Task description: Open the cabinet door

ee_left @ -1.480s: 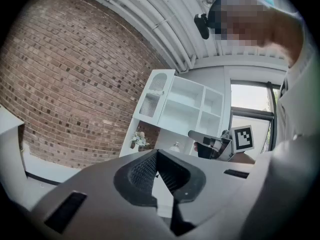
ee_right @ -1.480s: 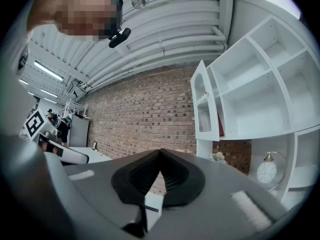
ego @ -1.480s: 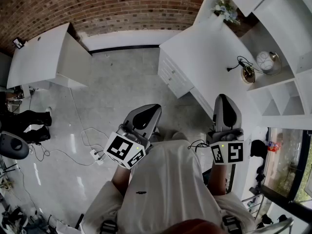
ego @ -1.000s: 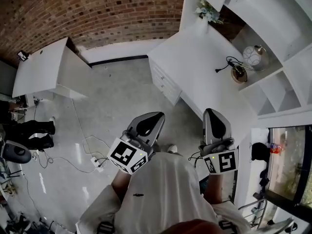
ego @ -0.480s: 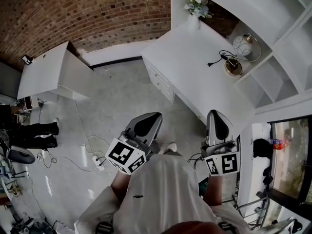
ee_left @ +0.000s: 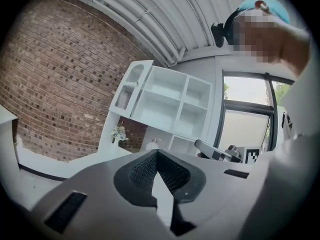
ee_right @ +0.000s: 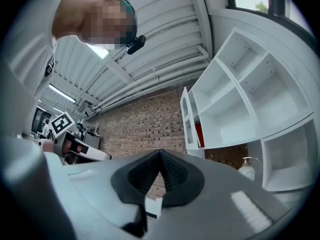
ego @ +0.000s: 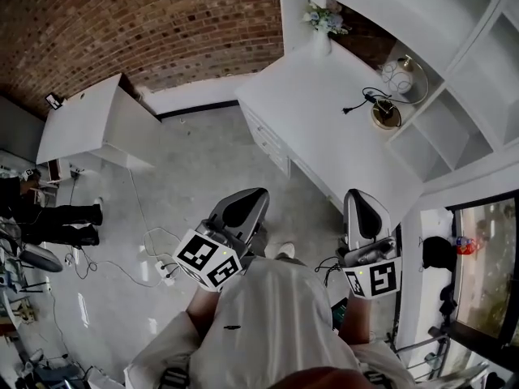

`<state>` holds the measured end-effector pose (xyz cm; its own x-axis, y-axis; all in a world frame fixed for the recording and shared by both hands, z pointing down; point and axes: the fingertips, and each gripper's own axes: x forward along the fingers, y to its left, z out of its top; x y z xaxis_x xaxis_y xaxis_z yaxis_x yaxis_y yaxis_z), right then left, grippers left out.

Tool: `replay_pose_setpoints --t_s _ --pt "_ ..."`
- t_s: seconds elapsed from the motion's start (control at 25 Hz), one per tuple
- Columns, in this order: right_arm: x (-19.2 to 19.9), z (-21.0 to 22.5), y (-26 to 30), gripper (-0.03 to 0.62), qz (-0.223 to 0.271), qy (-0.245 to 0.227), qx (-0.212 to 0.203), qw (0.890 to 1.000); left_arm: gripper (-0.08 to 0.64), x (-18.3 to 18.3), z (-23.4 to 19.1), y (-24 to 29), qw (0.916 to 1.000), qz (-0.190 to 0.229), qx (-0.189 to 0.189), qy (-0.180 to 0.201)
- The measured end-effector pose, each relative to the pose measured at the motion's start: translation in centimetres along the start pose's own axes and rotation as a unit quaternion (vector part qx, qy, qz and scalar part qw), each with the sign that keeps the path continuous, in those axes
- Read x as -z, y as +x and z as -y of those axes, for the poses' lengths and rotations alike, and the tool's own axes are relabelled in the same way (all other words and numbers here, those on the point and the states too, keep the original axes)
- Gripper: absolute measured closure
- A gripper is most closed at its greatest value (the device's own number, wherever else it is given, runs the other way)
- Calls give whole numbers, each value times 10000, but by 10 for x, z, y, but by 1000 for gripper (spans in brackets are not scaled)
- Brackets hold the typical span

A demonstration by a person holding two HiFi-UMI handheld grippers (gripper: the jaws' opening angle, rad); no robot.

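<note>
below the cabinet [ee_left: 127,86], a vase [ego: 323,44] apparently holds flowers [ego: 322,16].

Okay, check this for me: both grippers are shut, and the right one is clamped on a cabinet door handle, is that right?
Not quite. Both grippers are shut, but the right gripper is clamped on nothing. The right gripper view shows its jaws together in the air, with only the brick wall and the white shelves beyond them. The left gripper is shut as you said.
</note>
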<state>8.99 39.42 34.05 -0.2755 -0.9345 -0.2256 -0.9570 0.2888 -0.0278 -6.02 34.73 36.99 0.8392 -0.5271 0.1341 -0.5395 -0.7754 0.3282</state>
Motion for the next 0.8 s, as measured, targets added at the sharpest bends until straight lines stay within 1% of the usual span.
replay_pose_setpoints --t_s 0.16,0.32,0.4,0.64,0.8 --pt "4 5 3 583 -221 184 54 9996 551 -3 1 2 9999 32 62 83" --pt "12 11 7 581 -306 124 148 9993 551 0 -1 13 9998 -8 92 149" --pt "14 13 12 581 -303 165 179 9992 551 -3 -4 18 9998 -2 103 146" --pt "24 21 39 581 -387 294 297 9984 551 -10 -26 28 9998 23 152 116" --pt "29 23 66 581 -454 241 324 9982 551 -19 -51 37 9998 36 156 93"
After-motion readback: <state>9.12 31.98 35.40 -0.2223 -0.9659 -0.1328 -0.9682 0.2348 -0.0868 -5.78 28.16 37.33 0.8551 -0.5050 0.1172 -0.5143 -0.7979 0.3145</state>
